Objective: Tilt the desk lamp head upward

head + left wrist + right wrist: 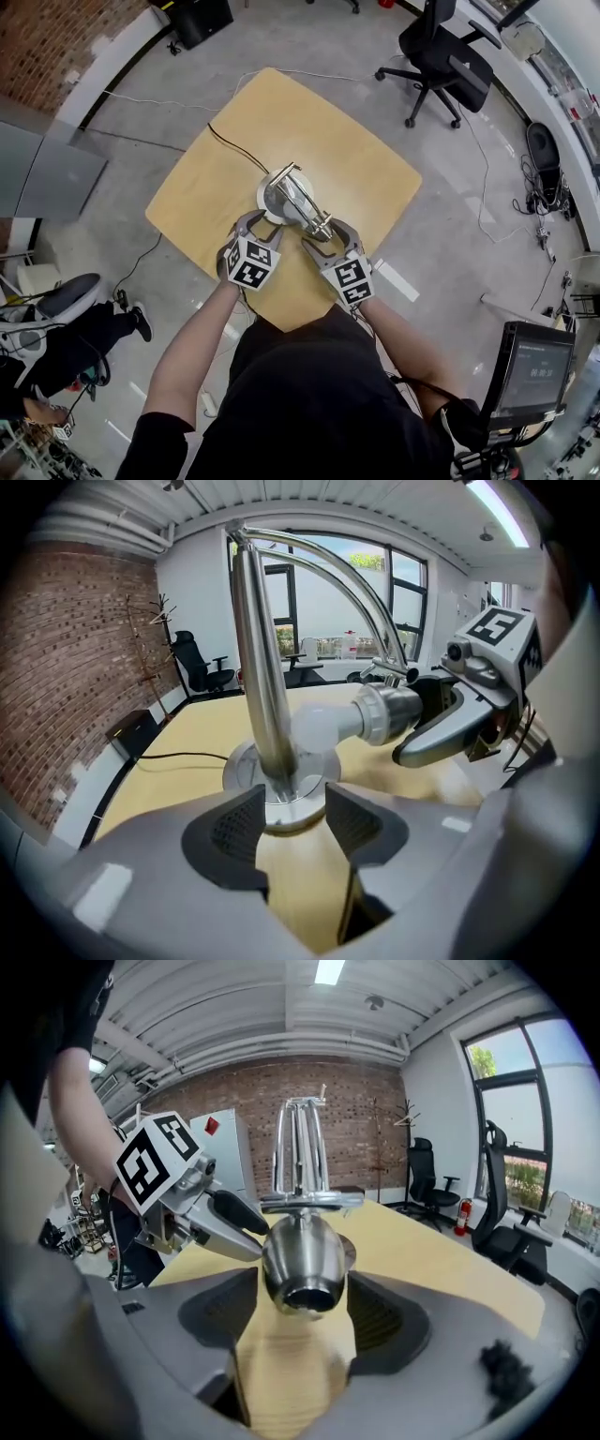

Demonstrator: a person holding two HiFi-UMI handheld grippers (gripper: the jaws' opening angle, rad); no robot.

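Lamp head (302, 1262): chrome, over middle of surface (216, 178), between wide-open jaws of right gripper (300, 1321), not pinched. Left gripper (292, 819) also wide, at foot of lamp stem (255, 667).
Step 1: clamp stem low.
Step 2: pinch head, pivot up slowly.
Risk: base (272, 197) slides.

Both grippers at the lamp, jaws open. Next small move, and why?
Probably close the right gripper on the lamp head: the head sits between its open jaws, pads not pressing it yet. The left gripper is open too, lined up on the post at the lamp base, so nothing holds the lamp.
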